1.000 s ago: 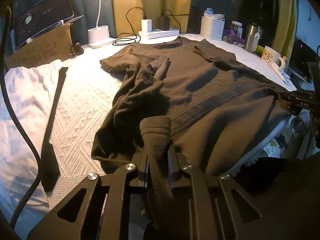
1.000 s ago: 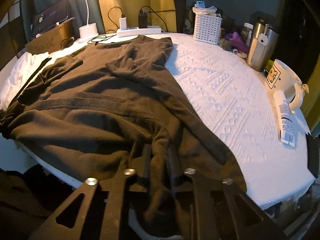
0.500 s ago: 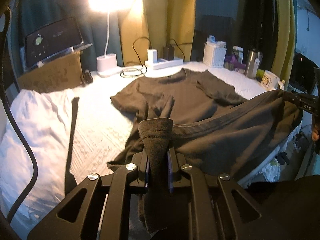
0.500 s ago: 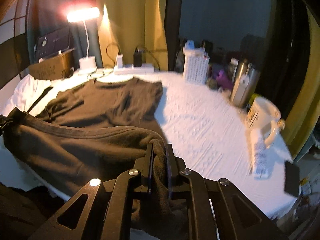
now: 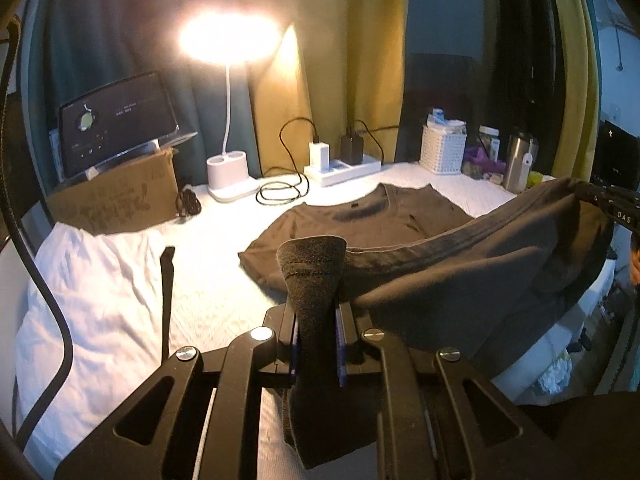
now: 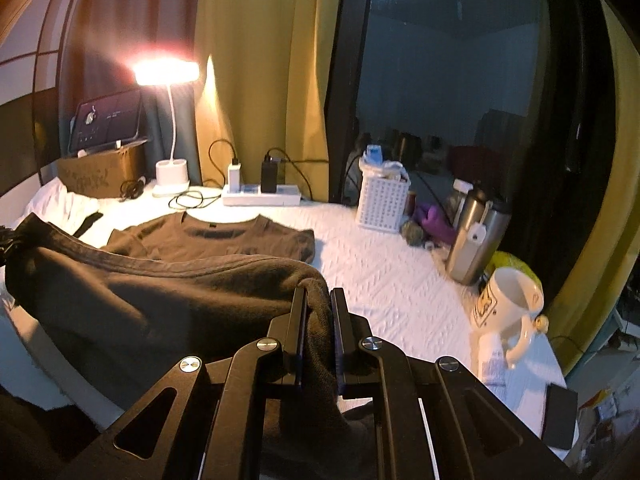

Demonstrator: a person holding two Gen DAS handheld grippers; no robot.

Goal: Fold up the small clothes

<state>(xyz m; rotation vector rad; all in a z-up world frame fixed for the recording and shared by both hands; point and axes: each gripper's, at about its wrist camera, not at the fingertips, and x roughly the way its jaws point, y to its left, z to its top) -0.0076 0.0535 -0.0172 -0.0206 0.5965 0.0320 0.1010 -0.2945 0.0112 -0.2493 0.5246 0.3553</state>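
Note:
A dark brown T-shirt (image 5: 460, 264) lies with its collar end flat on the white bedspread (image 5: 216, 292) and its hem end lifted off the bed. My left gripper (image 5: 316, 308) is shut on one hem corner, which sticks up between the pads. In the right wrist view my right gripper (image 6: 318, 312) is shut on the other hem corner of the T-shirt (image 6: 160, 292). The hem hangs stretched between the two grippers. The right gripper (image 5: 608, 204) shows at the far right of the left wrist view, holding its corner.
At the back stand a lit desk lamp (image 5: 228, 176), a power strip with chargers (image 5: 340, 164), a white basket (image 6: 382, 204) and a steel flask (image 6: 474, 240). A mug (image 6: 508, 308) and a tube sit at the right edge. White cloth (image 5: 92, 300) lies left.
Both grippers have risen with the hem corners. The near half of the T-shirt came off the bed and now hangs between them; both views tilted up toward the curtains.

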